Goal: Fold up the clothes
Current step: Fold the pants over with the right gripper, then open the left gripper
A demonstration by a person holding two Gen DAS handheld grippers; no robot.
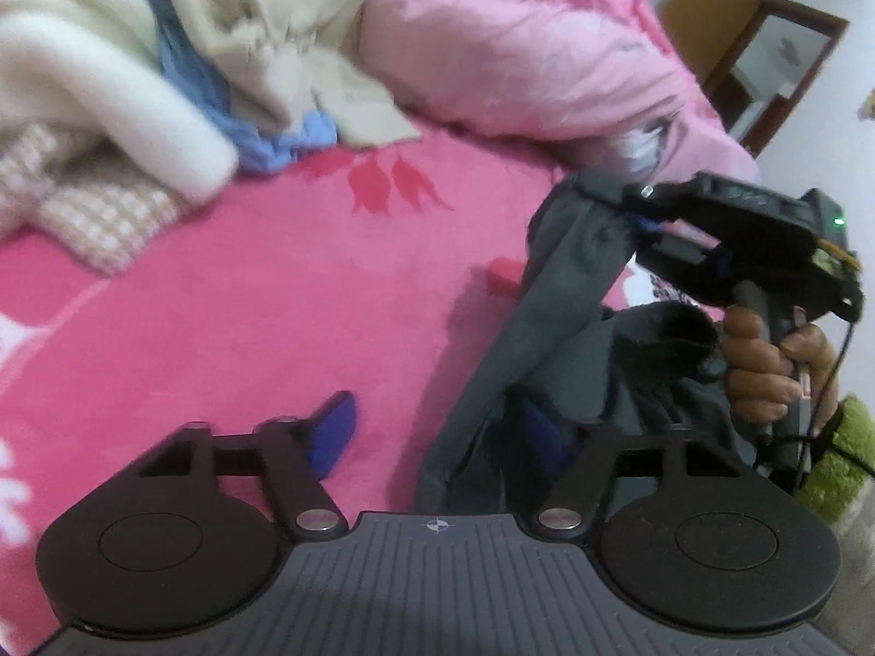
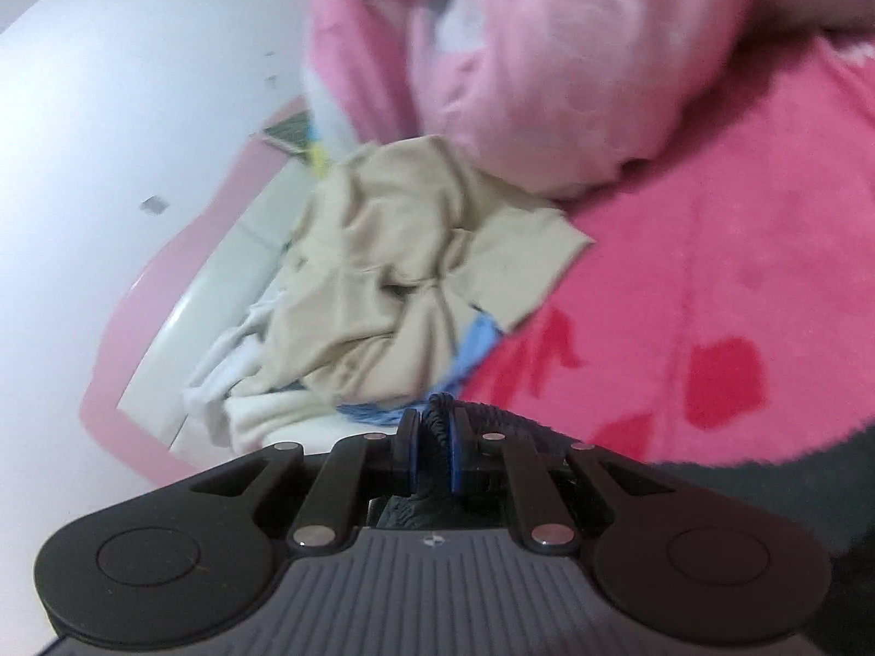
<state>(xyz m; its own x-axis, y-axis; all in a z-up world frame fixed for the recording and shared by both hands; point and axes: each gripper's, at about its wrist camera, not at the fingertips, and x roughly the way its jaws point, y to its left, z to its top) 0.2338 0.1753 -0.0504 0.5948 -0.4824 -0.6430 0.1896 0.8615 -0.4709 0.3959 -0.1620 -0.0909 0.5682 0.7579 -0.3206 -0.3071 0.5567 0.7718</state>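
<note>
The right claw point(image 2: 432, 451) is pressed together on a ribbed edge of the dark grey garment point(image 1: 552, 295), holding it lifted above the pink bedspread point(image 1: 246, 317) so the cloth hangs down in folds. The left claw point(image 1: 437, 437) is spread wide, its 2 blue-padded fingers point(image 1: 333, 432) apart, the right one hidden behind the hanging fabric. A heap of beige clothes point(image 2: 394, 284) lies beside a pale pink quilt point(image 2: 547, 54) at the bed's far side.
</note>
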